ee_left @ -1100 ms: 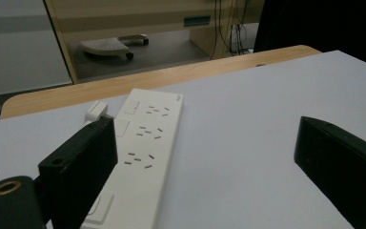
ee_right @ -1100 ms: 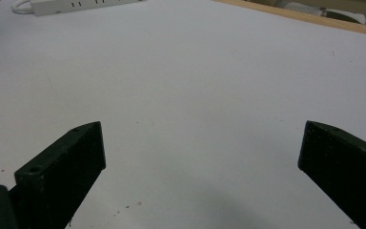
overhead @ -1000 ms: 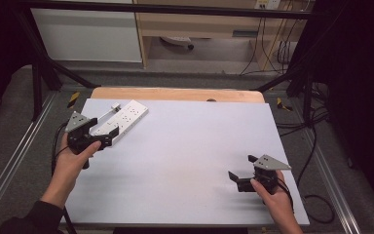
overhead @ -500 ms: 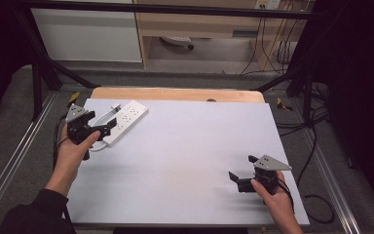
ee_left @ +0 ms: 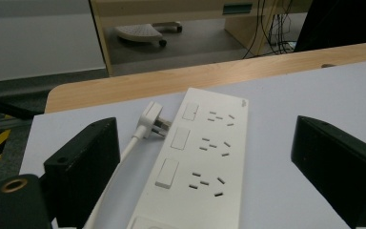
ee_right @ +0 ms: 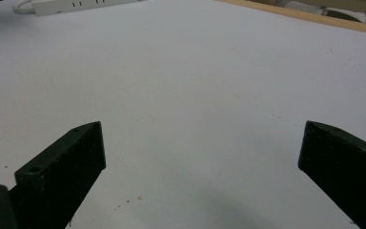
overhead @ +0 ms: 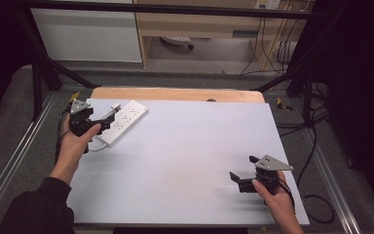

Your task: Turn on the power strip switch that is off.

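The right gripper (overhead: 243, 180) is held idle at five o'clock, fingers spread over bare counter (overhead: 190, 161). At ten o'clock, the power strip (ee_left: 200, 157) is framed between the left gripper's (overhead: 95, 126) spread fingers; nothing is gripped yet, its plug (ee_left: 150, 120) beside it.

Power strip (ee_left: 198, 157) smooth white plastic (slightly glossy); table (overhead: 190, 165) matt, wood edge.

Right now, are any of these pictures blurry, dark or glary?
High view: room edges fall into darkness, table evenly lit. Left gripper view: power strip sharp, near jaws soft. Right gripper view: jaws blurred, a faint shadow on the white surface between them; no glare.
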Motion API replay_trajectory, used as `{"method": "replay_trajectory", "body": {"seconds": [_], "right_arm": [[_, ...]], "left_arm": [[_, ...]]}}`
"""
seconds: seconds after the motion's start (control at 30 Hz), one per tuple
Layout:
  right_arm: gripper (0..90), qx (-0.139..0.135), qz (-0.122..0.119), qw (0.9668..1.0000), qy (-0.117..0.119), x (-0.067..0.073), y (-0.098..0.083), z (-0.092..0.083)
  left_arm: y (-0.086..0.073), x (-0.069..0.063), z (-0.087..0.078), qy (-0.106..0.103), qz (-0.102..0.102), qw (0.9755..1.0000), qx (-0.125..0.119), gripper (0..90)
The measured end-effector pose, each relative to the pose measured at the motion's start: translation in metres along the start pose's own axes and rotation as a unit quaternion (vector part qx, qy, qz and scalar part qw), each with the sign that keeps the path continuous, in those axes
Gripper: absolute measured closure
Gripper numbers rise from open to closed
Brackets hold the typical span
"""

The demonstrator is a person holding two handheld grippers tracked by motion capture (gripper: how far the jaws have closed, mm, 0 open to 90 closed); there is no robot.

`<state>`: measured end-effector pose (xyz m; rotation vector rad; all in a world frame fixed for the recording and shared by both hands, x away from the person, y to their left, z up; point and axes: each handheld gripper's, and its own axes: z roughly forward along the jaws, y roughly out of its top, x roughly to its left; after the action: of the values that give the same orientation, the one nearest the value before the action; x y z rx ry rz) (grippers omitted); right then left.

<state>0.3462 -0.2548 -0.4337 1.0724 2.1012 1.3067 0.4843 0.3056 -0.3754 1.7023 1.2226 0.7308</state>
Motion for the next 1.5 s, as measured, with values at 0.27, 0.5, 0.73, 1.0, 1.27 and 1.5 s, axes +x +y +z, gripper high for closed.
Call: {"method": "replay_trajectory", "body": {"seconds": [0.27, 0.5, 0.73, 1.0, 1.27, 1.5], "right_arm": [[2.7, 0.000, 0.000, 1.0000, 0.001, -0.002, -0.001, -0.001], [2.6, -0.002, -0.001, 1.0000, 0.002, -0.002, -0.001, -0.002], [2.6, -0.004, 0.001, 1.0000, 0.002, -0.002, -0.001, -0.003], [2.7, -0.003, 0.001, 1.0000, 0.002, -0.003, -0.001, -0.003], [2.7, -0.003, 0.001, 1.0000, 0.003, -0.002, -0.001, -0.002], [2.7, -0.003, 0.000, 1.0000, 0.003, -0.003, -0.001, -0.003]], "left_arm": [[-0.004, 0.003, 0.017, 0.008, -0.004, 0.9999, 0.009, 9.4], [-0.006, 0.000, 0.031, 0.016, 0.001, 0.9997, 0.017, 9.8], [-0.007, -0.001, 0.036, 0.027, 0.016, 0.9994, 0.017, 29.3], [-0.010, 0.000, 0.039, 0.039, 0.031, 0.9981, 0.036, 52.2], [-0.015, 0.008, 0.042, 0.038, 0.025, 0.9976, 0.053, 73.2], [-0.021, 0.015, 0.047, 0.036, 0.008, 0.9968, 0.072, 86.3]]}}
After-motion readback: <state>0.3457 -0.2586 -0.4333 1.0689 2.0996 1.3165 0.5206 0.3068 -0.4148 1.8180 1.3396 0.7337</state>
